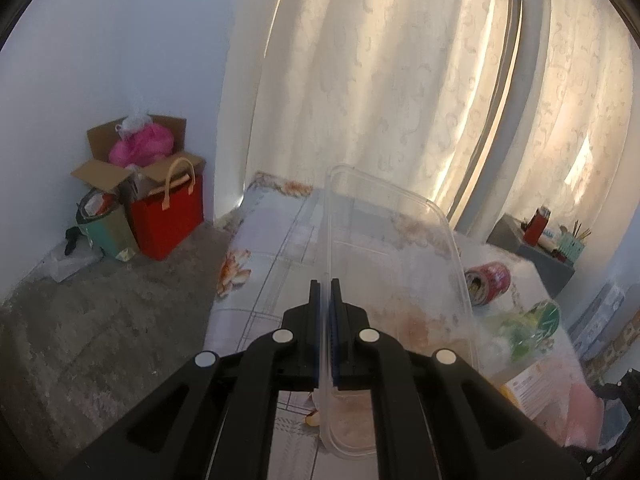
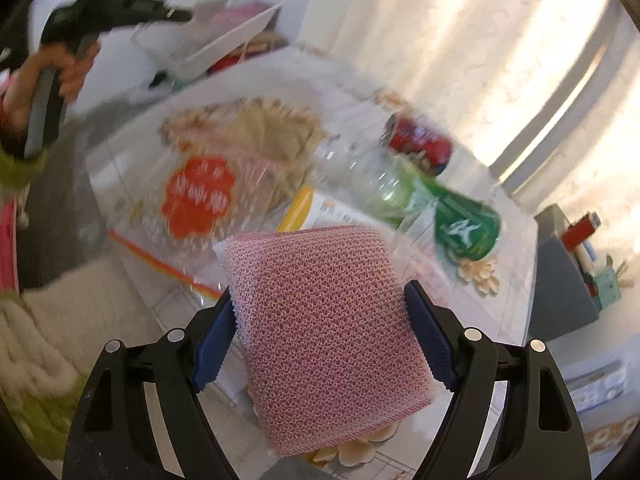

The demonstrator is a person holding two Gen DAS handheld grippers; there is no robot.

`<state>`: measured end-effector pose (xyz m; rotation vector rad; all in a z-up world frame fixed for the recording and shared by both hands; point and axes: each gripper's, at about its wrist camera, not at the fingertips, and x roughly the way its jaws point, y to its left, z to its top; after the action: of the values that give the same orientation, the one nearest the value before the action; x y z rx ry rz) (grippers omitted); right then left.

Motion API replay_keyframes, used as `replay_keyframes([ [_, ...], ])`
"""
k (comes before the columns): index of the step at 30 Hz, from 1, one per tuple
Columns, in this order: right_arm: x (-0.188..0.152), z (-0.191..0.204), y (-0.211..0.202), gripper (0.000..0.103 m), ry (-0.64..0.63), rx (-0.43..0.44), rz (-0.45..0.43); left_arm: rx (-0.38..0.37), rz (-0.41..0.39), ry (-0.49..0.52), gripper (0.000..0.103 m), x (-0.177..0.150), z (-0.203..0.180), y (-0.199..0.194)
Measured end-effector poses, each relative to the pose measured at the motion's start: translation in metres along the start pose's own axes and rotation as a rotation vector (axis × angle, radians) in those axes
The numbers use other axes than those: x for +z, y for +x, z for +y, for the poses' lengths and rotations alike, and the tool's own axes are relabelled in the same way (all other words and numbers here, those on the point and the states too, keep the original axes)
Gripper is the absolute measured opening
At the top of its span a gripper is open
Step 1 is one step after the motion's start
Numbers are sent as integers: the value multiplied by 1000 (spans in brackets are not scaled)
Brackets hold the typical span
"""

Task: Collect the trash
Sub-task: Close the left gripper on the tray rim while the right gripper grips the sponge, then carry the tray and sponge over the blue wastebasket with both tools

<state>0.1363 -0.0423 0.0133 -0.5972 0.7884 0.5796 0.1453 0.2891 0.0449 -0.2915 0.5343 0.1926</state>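
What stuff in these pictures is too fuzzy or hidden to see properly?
- Right wrist view: the writing on the orange label of the clear bag is smeared by motion blur.
- Right wrist view: the pink mesh sponge in the right gripper hides the table behind it.
- Left wrist view: the clear plastic container held by the left gripper clouds the green bottle.

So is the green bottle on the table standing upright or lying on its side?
Lying on its side. In the right wrist view the green bottle rests lengthwise on the table, beside the red can.
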Motion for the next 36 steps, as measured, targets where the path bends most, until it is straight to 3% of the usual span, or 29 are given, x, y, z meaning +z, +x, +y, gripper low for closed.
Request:
replay_keyframes([
  [8,10,-28,-54,76,200,80,-213,-89,-52,-15,3,11,-15,-43],
  [12,-2,-34,-92,76,231,37,-291,-169,-52,2,3,11,-38,-60],
  [17,-37,-50,-141,76,330,-48,-359,-328,-13,65,3,2,-94,-73],
  [24,-126,-84,-196,76,560,-247,-358,-580,132,217,3,-34,-212,-76],
  [28,-187,-102,-214,76,704,-350,-321,-714,269,352,3,-77,-307,-70],
  [33,-281,-129,-220,76,948,-439,-256,-782,432,520,3,-145,-406,-55],
  [36,-332,-140,-207,76,1096,-440,-217,-792,522,630,3,-196,-463,-49],
])
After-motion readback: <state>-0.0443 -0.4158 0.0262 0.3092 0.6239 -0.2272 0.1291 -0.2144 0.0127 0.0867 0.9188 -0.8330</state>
